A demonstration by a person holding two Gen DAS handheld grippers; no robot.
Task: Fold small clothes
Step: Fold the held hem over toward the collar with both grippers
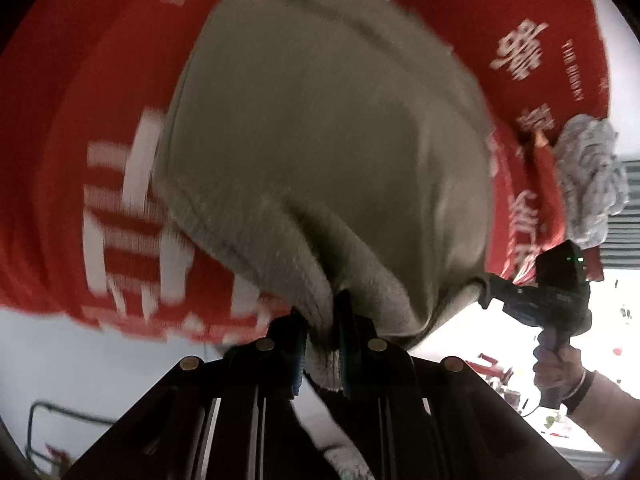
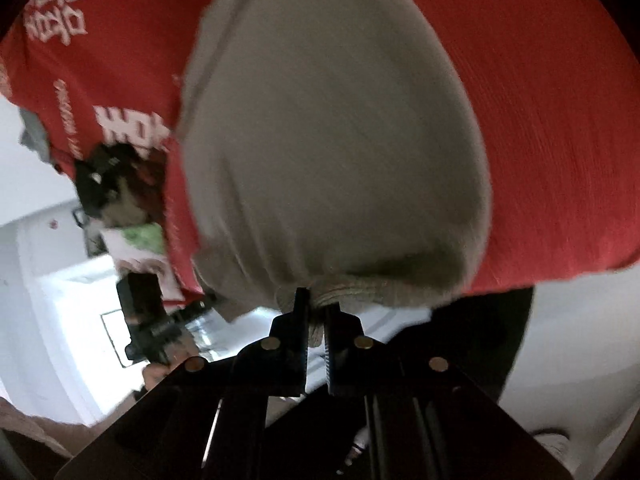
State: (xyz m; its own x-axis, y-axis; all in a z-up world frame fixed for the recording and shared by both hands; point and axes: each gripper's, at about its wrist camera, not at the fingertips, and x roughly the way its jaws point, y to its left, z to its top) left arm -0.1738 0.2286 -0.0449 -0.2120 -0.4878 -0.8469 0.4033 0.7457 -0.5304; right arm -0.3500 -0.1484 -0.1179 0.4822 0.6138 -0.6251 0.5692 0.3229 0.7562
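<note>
Both fingers pinched shut on grey knit garment edge, left gripper, right gripper; lifted, spread. Next: lower flat onto red printed cloth, fold.

grippers: 2 | beige garment: 1 | red cloth: 1 | grey rag: 1

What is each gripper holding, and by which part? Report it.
Both hold one grey garment. The left gripper pinches a bunched edge; the right gripper pinches another bunched edge, apparently a ribbed hem. The cloth lies over a red printed cloth.

Both tools clamped, raised.
</note>
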